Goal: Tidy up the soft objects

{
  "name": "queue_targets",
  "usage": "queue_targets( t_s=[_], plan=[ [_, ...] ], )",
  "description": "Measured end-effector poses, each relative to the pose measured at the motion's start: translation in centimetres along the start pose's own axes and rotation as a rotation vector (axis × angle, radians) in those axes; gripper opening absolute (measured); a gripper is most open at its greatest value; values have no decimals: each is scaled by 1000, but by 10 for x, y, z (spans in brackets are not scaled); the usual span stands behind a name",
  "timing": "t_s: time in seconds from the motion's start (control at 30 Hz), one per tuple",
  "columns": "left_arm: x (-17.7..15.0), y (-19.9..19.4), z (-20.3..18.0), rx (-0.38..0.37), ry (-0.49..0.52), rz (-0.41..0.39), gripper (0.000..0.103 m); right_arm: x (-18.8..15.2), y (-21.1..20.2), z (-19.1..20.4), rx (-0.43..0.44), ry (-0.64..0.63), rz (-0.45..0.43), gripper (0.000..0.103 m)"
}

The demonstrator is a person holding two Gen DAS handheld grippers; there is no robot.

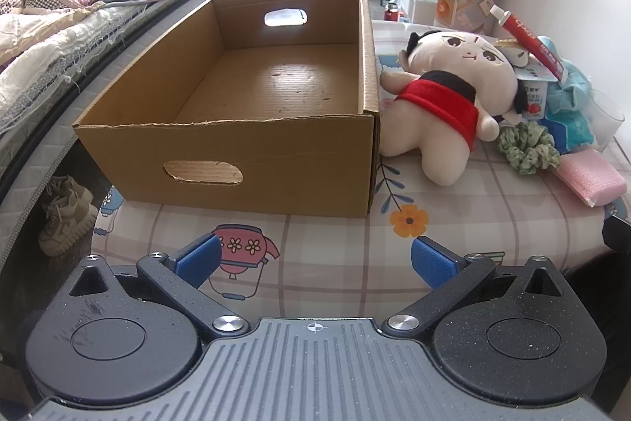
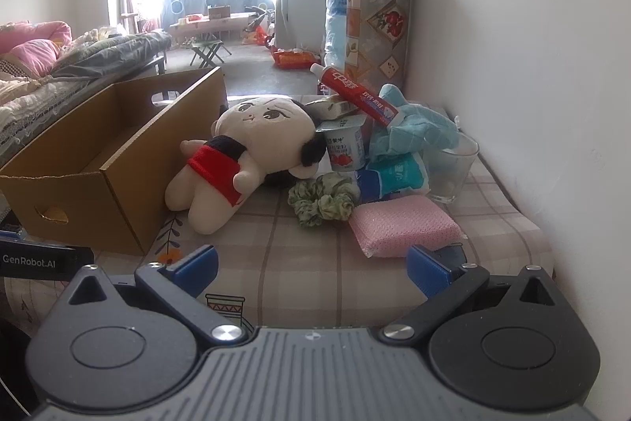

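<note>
My left gripper (image 1: 315, 259) and right gripper (image 2: 311, 269) both stand wide apart, holding nothing. The glass (image 2: 453, 168) at two o'clock is half hidden behind the blue cloth (image 2: 418, 129). At eleven, the cardboard box (image 1: 236, 160) sits bare inside. The plush doll (image 2: 236, 160) lies touching the box on the checked tablecloth (image 2: 299, 263); a bed (image 1: 59, 26) lies beyond.

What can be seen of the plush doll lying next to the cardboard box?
The plush doll is cream fabric with a big round head, black hair buns, an embroidered face and a red top with a black collar. It lies on its back on the checked tablecloth, legs toward the camera, one arm and leg against the cardboard box. Its head rests against the yogurt cup; the green scrunchie lies just beside it. No gripper touches it.
</note>
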State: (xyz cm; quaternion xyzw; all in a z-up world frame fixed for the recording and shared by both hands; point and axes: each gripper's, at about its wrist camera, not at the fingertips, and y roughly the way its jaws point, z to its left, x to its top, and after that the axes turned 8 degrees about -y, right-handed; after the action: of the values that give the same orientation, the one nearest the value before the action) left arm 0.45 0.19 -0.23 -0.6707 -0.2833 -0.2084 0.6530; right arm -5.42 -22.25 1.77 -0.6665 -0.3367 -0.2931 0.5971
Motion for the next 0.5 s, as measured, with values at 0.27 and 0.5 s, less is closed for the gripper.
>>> queue_targets(
  t_s=[0.27,0.5],
  plan=[
    [-2,0,0,4,5,-1,103,0,0,2,7,9,8,103],
    [-3,1,-5,-18,24,10,103,-1,-1,2,-19,8,10,103]
  ],
)
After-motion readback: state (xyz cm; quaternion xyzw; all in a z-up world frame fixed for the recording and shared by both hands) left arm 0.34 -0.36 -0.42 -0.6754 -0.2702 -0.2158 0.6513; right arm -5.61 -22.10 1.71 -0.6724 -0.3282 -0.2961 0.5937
